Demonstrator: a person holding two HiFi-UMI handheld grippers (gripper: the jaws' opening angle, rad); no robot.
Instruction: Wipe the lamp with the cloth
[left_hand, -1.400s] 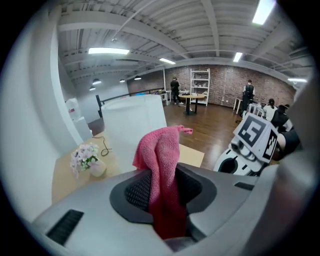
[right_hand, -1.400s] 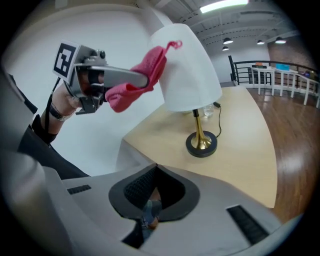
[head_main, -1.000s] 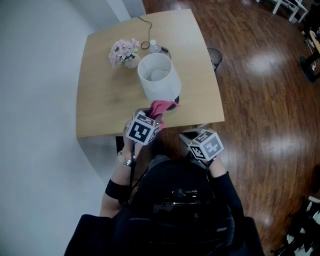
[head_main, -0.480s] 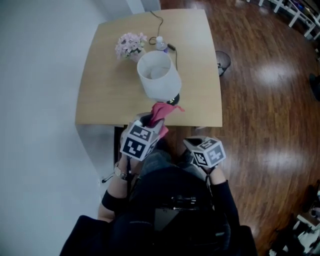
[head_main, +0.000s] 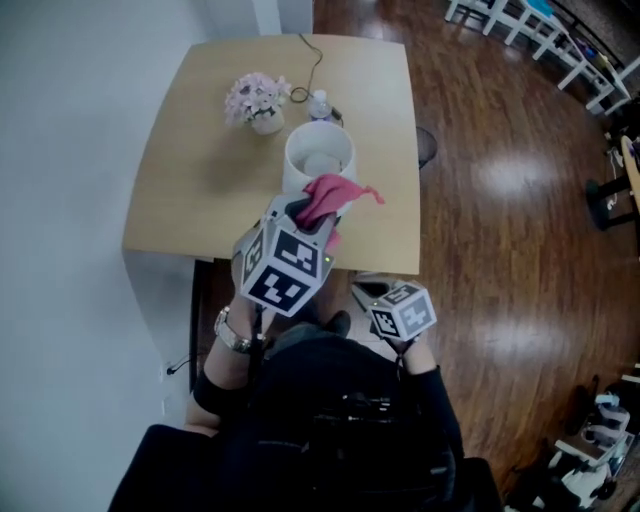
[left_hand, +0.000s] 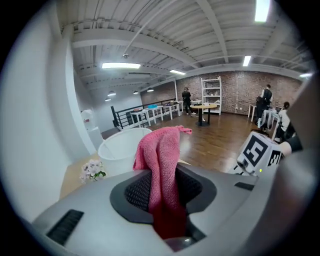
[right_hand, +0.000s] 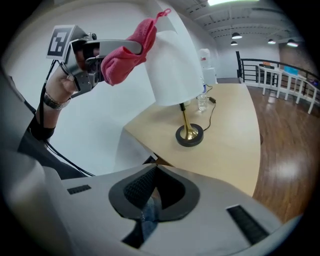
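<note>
The left tool (left_hand: 161, 175) has its jaws closed narrowly on a pink cloth (left_hand: 161, 150), which is pinched between the pads and stands up in a loose fold beyond the tips. It is held up off the table (head_main: 190, 190), with the cloth at the near upper rim of the white shade of the lamp (head_main: 318, 160). Whether the cloth presses on the shade cannot be told. The right tool (right_hand: 155, 170) has its jaws together with nothing in them, and sits low at the near table edge, apart from the lamp. The lamp stands on the table on a dark round base with a brass stem. Behind it, a small vase (head_main: 258, 102) holds pale pink flowers, and a clear bottle (head_main: 320, 103) stands just beside the lamp's cord.
</note>
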